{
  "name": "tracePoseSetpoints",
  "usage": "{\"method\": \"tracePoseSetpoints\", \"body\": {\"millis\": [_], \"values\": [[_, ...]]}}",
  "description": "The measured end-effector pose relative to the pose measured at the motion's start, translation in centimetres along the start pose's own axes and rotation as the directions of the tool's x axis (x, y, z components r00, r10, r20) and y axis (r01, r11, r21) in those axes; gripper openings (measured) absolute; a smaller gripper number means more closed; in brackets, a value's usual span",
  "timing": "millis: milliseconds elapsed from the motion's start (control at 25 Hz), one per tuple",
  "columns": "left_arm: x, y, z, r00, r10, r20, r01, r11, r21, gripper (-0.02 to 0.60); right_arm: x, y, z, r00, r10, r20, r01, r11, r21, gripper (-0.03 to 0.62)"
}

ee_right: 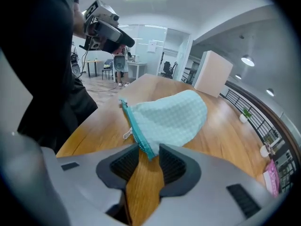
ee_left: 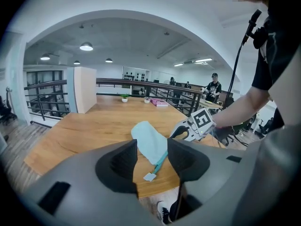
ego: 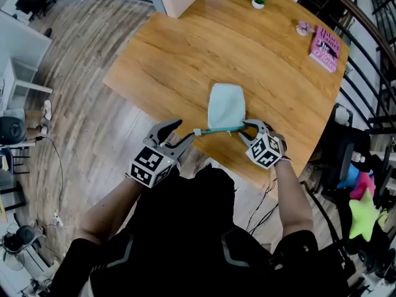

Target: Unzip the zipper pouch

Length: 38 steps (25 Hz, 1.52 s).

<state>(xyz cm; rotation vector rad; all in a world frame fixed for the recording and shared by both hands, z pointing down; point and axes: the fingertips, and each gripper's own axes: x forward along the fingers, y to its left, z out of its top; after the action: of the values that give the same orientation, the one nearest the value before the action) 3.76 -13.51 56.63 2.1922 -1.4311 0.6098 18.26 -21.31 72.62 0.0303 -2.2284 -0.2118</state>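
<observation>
Pouch: flat at counter edge, zipper side nearest. Right tongs: apart, straddling zipper's corner, likely to anchor it. Left tongs: apart, aimed at tag.

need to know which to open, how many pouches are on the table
1: the light green pouch at the table's near edge, between left tongs and right tongs. None seems hidden.

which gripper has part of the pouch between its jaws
The right gripper: the teal zipper corner of the pouch sits between its jaws. The left gripper has open, empty jaws, with the white tab lying ahead of them.
</observation>
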Motion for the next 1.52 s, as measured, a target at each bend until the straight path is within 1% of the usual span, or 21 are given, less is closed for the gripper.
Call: {"method": "tracePoseSetpoints", "body": {"millis": [240,360,440,600,720,800,880,1040,1240,1360,1440,1520], "values": [[0.3,0.0,-0.2,1.0,-0.011,-0.003,0.011,1.0,-0.007,0.213,0.6,0.3,-0.5,1.0,0.014,-0.012,-0.014,0.999,-0.031,0.12],[0.1,0.0,-0.2,1.0,-0.021,-0.005,0.021,1.0,-0.013,0.209,0.9,1.0,-0.3,0.999,0.04,-0.01,-0.04,0.999,-0.03,0.084],[0.0,0.0,-0.1,1.0,-0.029,-0.009,0.029,1.0,-0.005,0.207,1.0,1.1,0.1,0.998,0.057,-0.001,-0.057,0.998,-0.004,0.069],[0.0,-0.1,0.1,0.999,-0.041,-0.014,0.041,0.999,-0.004,0.202,1.0,1.6,0.9,0.996,0.088,0.008,-0.088,0.994,0.064,0.063],[-0.2,-0.5,0.9,0.999,-0.054,-0.001,0.054,0.999,0.006,0.199,0.2,1.7,2.3,0.994,0.092,0.054,-0.1,0.983,0.156,0.06],[-0.2,-0.6,1.6,0.997,-0.072,0.005,0.072,0.997,0.023,0.198,-0.5,1.4,3.5,0.992,0.07,0.1,-0.092,0.968,0.233,0.06],[-0.2,-0.5,2.3,0.996,-0.089,0.01,0.088,0.995,0.035,0.193,-1.3,0.8,4.7,0.99,0.033,0.134,-0.071,0.955,0.288,0.058],[0.2,-0.3,3.3,0.991,-0.134,0.025,0.133,0.99,0.05,0.189,-2.9,-0.4,6.4,0.986,-0.04,0.161,-0.025,0.924,0.381,0.058],[1.1,0.5,6.0,0.979,-0.195,0.058,0.188,0.975,0.118,0.179,-6.0,-2.2,9.2,0.975,-0.136,0.176,0.026,0.856,0.517,0.055],[1.6,0.5,7.8,0.967,-0.242,0.078,0.223,0.955,0.196,0.176,-7.8,-3.1,11.0,0.969,-0.184,0.168,0.054,0.813,0.579,0.054],[1.9,0.1,8.8,0.954,-0.288,0.084,0.261,0.934,0.245,0.175,-9.0,-3.8,12.0,0.962,-0.22,0.16,0.078,0.785,0.614,0.054],[2.2,-0.2,9.7,0.938,-0.336,0.088,0.302,0.914,0.27,0.175,-10.1,-4.3,13.0,0.956,-0.253,0.15,0.1,0.76,0.642,0.052]]}}
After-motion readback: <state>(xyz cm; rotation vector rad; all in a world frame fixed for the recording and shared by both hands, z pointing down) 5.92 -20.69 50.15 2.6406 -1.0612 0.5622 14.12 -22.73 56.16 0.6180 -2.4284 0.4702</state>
